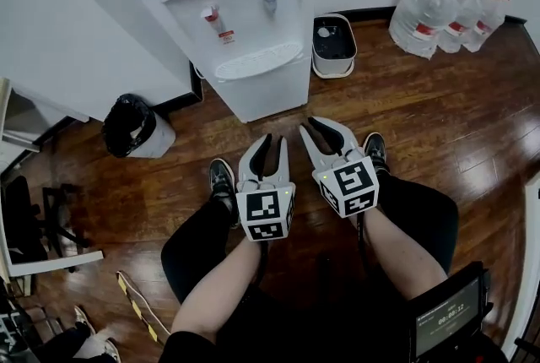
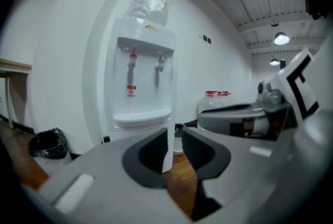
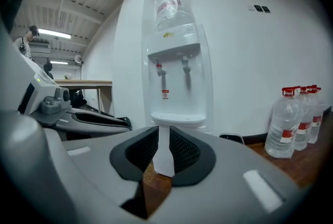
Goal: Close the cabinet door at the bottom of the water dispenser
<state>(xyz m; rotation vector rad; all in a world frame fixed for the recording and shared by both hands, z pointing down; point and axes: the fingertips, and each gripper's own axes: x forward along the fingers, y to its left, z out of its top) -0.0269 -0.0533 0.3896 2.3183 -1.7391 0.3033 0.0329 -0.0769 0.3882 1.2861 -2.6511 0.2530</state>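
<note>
Fingers of left gripper (image 1: 276, 140) and right gripper (image 1: 310, 127) narrowly apart, empty; bottle (image 2: 151, 1) atop water dispenser (image 1: 253, 24).

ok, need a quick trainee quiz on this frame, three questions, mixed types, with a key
1. Count: in the head view, how many red-capped water bottles stand to the right of the water dispenser?
2. True or false: the black-bagged bin stands between the dispenser and those bottles.
3. Pick one: what is between the left tool's jaws? A) a bottle cap B) nothing C) a cup

Key
1. Three.
2. False. The bin is on the dispenser's left in the head view.
3. B. The jaws stand slightly apart with only the dispenser and floor seen through the gap.
</note>
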